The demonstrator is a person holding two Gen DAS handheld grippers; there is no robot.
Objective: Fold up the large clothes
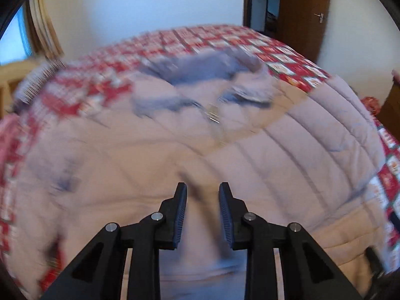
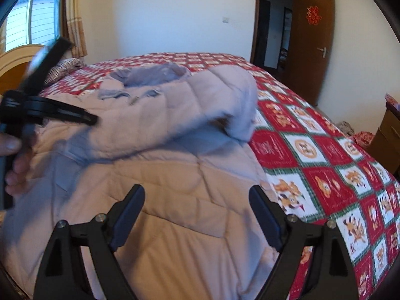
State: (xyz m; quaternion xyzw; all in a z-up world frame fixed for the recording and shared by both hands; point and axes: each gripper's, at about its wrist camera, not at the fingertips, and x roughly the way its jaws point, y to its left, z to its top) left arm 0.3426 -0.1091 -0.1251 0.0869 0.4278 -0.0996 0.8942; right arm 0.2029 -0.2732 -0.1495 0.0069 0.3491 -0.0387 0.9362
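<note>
A large pale lilac quilted coat [image 1: 250,150] lies spread on the bed, with its hood [image 2: 152,75] toward the far side. One sleeve [image 2: 212,100] lies folded across the body of the coat [image 2: 175,200]. My left gripper [image 1: 203,195] hovers over the coat's lower body. Its jaws stand a narrow gap apart and only the fabric below shows between them. My right gripper [image 2: 197,200] is wide open above the coat's right half and holds nothing. The left wrist view is motion-blurred.
A red, white and green checked bedspread [image 2: 325,165] covers the bed and lies bare right of the coat. A person's hand [image 2: 12,147] holds the other tool [image 2: 50,111] at the left edge. A wooden headboard [image 2: 15,67], window, open door [image 2: 312,50] and bedside cabinet [image 2: 390,137] surround the bed.
</note>
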